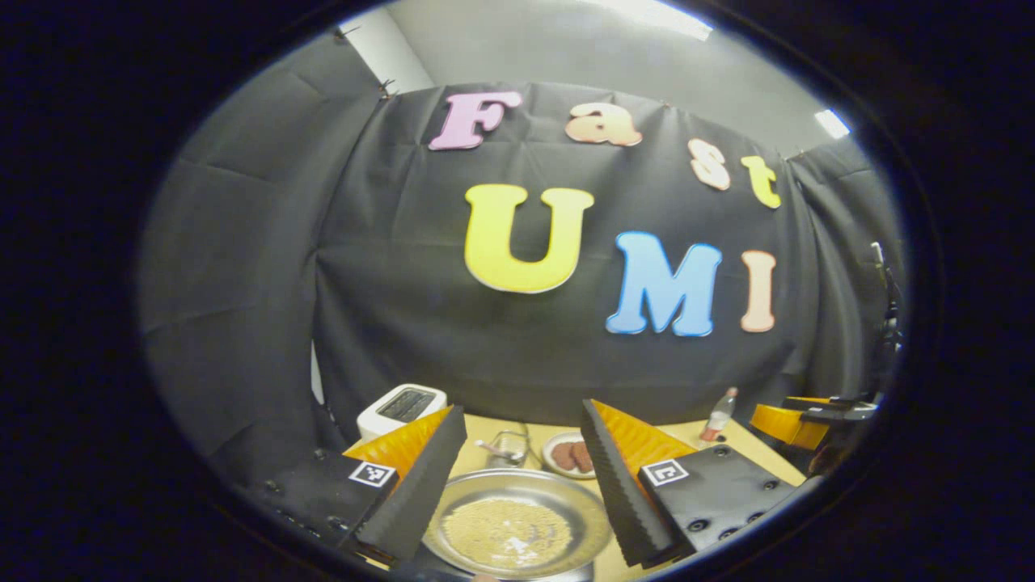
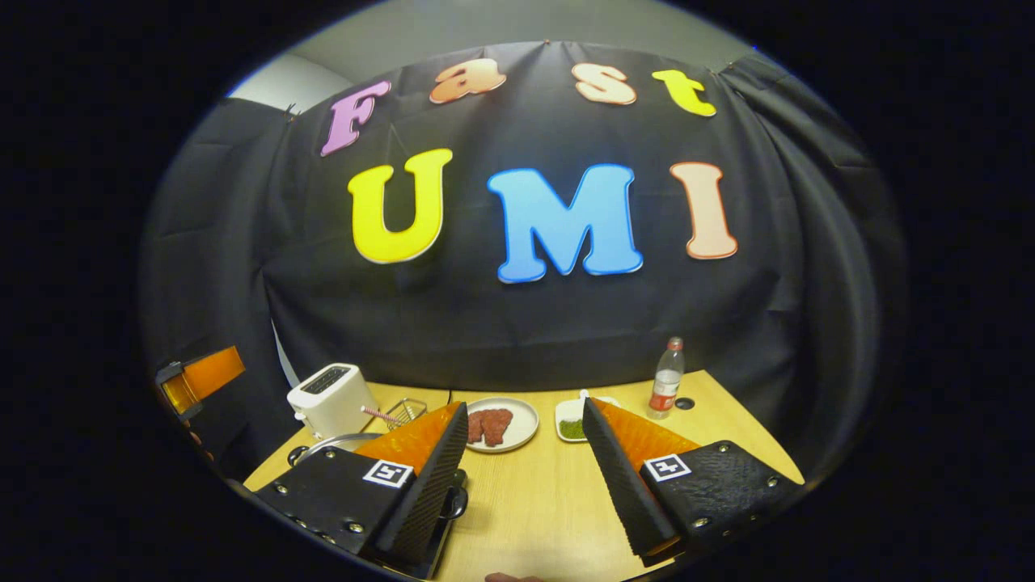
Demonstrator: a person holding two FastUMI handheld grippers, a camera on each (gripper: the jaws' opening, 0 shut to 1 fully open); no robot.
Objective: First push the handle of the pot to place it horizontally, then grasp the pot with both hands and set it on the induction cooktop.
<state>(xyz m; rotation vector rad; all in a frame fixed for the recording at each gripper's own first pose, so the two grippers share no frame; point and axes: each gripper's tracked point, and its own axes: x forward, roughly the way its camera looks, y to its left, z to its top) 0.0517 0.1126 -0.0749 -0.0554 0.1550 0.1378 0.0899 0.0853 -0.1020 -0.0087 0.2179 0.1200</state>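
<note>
Hovering over pot (image 1: pixel 517 525), left gripper (image 1: pixel 521 477) spread wide, grasping nothing; right gripper (image 2: pixel 525 477) likewise released above wooden table (image 2: pixel 534 501), toaster (image 2: pixel 331 398) nearby.

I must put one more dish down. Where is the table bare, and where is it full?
Bare: the light wooden table in front of the round white plate of red meat and clear plastic bottle. Crowded: the left side, around the white toaster and round metal pot.

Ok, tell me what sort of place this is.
Most likely a mock kitchen set up in a recording booth. A wooden table stands before a black cloth wall and carries a white toaster, a plate of meat and a metal pot.
</note>
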